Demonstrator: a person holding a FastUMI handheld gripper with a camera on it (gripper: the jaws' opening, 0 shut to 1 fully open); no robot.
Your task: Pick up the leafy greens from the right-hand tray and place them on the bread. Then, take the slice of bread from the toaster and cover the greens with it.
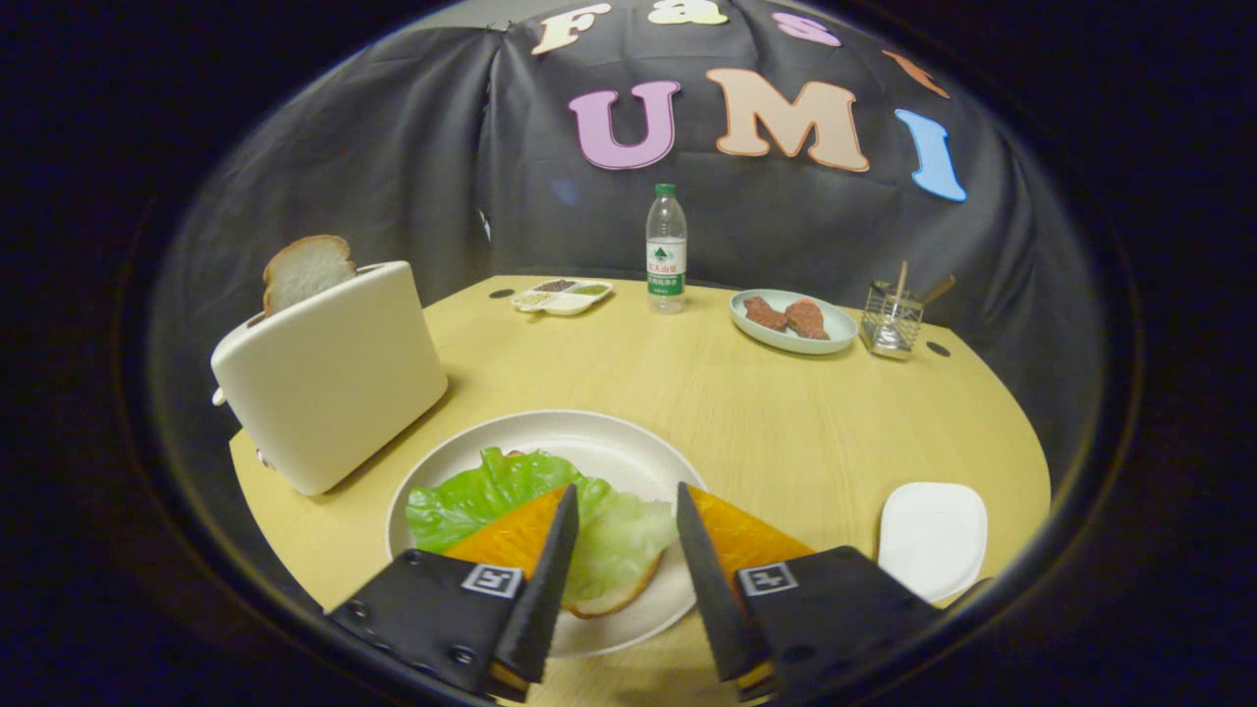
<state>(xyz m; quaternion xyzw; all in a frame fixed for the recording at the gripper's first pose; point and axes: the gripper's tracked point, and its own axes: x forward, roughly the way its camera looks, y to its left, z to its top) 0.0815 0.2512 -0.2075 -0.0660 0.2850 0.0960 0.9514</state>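
Note:
The leafy greens [511, 491] lie spread over a slice of bread [614, 599] on a round white plate [589, 437]; only the bread's crust edge peeks out under them. My gripper [626, 491] hovers just above the plate, open, its fingers apart on either side of the greens and pressing on nothing. To the left of the plate stands a cream toaster [334, 378] with a slice of bread [304, 270] sticking up from its slot. The small white tray [933, 535] sits to the right of the fingers, bare.
Far across the round wooden table [746, 412] stand a water bottle [666, 250], a divided dish of condiments [562, 295], a plate with meat pieces [791, 319] and a wire holder with sticks [892, 319]. The black cloth wall closes in behind them.

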